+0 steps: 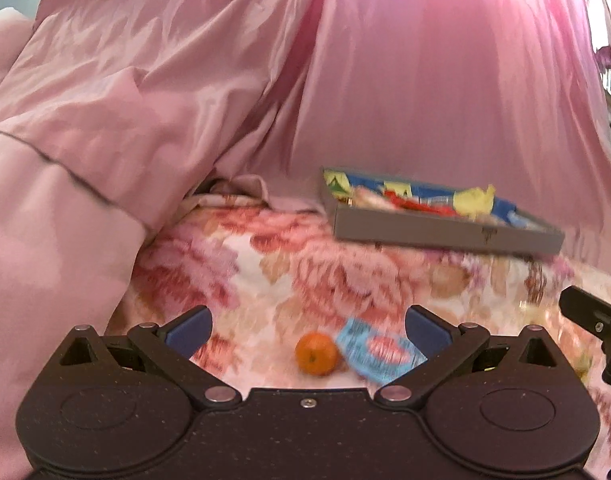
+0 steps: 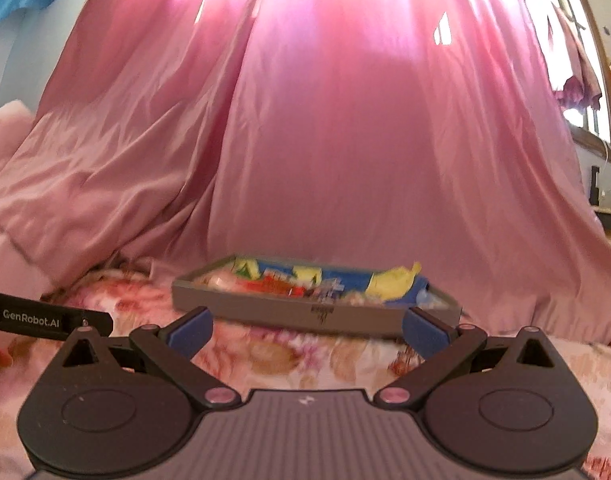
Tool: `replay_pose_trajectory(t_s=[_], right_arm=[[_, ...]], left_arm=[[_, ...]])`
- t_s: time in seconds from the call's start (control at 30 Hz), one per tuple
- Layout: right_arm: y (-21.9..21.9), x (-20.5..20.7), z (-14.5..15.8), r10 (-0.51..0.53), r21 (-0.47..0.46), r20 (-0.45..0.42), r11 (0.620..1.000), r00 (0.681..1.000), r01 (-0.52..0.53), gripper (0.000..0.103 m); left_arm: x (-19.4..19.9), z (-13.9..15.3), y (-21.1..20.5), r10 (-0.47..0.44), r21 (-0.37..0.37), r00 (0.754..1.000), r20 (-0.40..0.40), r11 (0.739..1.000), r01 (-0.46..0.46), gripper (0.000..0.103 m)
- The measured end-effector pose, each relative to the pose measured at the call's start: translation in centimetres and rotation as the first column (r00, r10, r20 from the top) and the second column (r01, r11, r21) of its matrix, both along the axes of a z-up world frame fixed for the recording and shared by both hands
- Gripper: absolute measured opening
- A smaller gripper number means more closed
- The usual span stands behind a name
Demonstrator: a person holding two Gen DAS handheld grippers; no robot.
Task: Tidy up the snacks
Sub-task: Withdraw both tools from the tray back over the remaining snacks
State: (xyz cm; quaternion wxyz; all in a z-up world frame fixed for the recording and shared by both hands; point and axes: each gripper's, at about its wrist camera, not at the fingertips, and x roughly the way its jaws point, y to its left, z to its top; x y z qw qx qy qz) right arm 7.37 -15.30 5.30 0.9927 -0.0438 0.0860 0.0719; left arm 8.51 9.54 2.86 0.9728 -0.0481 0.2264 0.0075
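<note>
A grey tray point(image 1: 445, 232) holding several bright snack packets lies on the floral bedspread at the far right; it also shows in the right wrist view point(image 2: 265, 306), straight ahead. A small orange point(image 1: 316, 353) and a light blue snack packet point(image 1: 379, 352) lie side by side on the bedspread. My left gripper point(image 1: 308, 330) is open and empty, with the orange and the packet between and just beyond its fingers. My right gripper point(image 2: 307, 330) is open and empty, a short way in front of the tray. The left gripper's side point(image 2: 45, 320) shows at the left edge of the right wrist view.
A pink curtain point(image 2: 345, 140) hangs behind the tray and drapes onto the bed. A bunched pink quilt point(image 1: 65, 200) rises on the left. The floral bedspread point(image 1: 265, 272) stretches between the grippers and the tray. Part of the right gripper point(image 1: 597, 320) shows at the right edge.
</note>
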Motion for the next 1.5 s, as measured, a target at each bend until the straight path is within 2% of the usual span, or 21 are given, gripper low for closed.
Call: replay_pose_trajectory(t_s=[0.33,0.57,1.37,1.5], right_arm=[[0.6,-2.3,-4.4,-0.027,-0.016,-0.175,1.0,0.984,0.025,0.103],[0.3,-2.7,-6.1,-0.065,-0.033,-0.257,0.998,0.964,0.059,0.103],[-4.2,-1.7,-6.8,-0.168,-0.028,-0.285,0.986,0.944,0.167,0.103],[-5.5,-1.5,-7.1,-0.152,-0.003,-0.294,0.987,0.944,0.158,0.103]], left_arm=[[-1.7,-2.6,-0.6,-0.053,0.034,0.995,-0.079,0.998,0.056,0.102],[-2.3,-3.8,-1.3,-0.08,0.038,0.989,-0.122,0.996,0.085,0.102],[-1.2,-5.2,-6.3,-0.171,0.064,0.967,-0.192,0.98,0.186,0.102],[-0.9,-5.6,-7.6,-0.196,0.067,0.96,-0.202,0.975,0.213,0.102]])
